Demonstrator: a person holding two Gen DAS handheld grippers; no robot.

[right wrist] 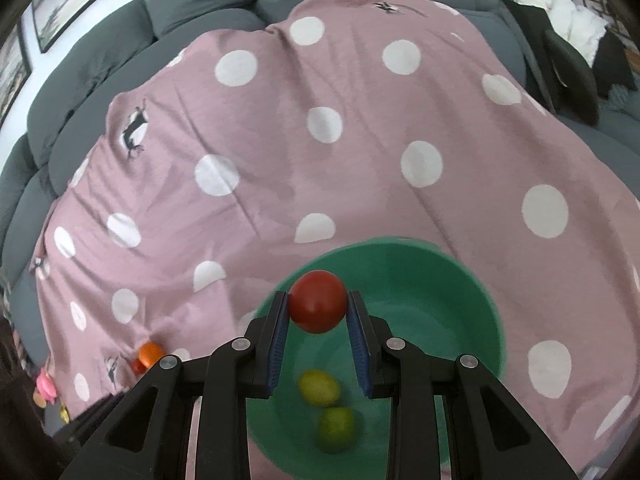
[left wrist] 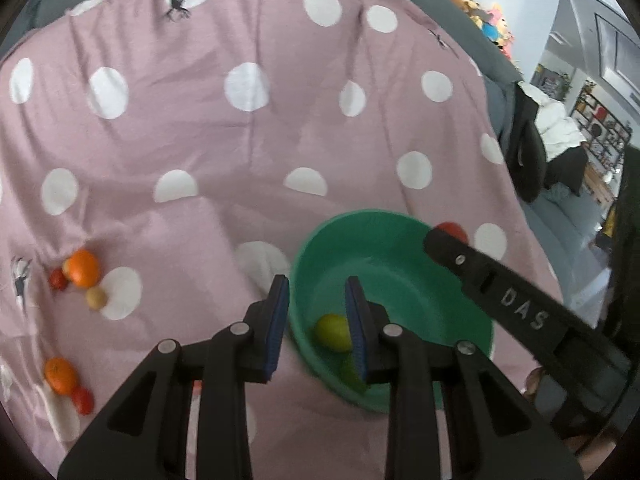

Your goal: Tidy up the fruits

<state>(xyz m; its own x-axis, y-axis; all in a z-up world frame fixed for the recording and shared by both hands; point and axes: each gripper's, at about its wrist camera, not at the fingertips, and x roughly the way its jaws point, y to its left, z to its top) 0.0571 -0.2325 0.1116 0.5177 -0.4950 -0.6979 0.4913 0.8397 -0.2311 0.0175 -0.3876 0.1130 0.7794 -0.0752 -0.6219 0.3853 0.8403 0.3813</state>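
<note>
A green bowl (right wrist: 472, 296) sits on a pink blanket with white dots (right wrist: 320, 160), spread over a grey sofa (right wrist: 208, 4); everything here is placed relative to that bowl. The right tool (right wrist: 318, 310) is clenched on a red tomato (right wrist: 318, 306), pinched between its blue pads and held above the bowl's near-left rim. Inside the bowl lie a yellow lemon (right wrist: 319, 387) and a green lime (right wrist: 336, 428), close together.

The left tool (left wrist: 318, 320) is released and carries nothing; its fingers straddle the bowl's left wall, one outside and one over the inside.

Far left of the bowl, loose fruit lies on the blanket: an orange (left wrist: 83, 268) with a small red fruit (left wrist: 58, 279) and a tan round fruit (left wrist: 96, 298) beside it, and nearer the camera a second orange (left wrist: 60, 375) touching another red fruit (left wrist: 83, 400).

The step in hand appears to be dropping the tomato. Next, the right tool should move further over the bowl's middle, lower, then release gently so the tomato does not roll out.
</note>
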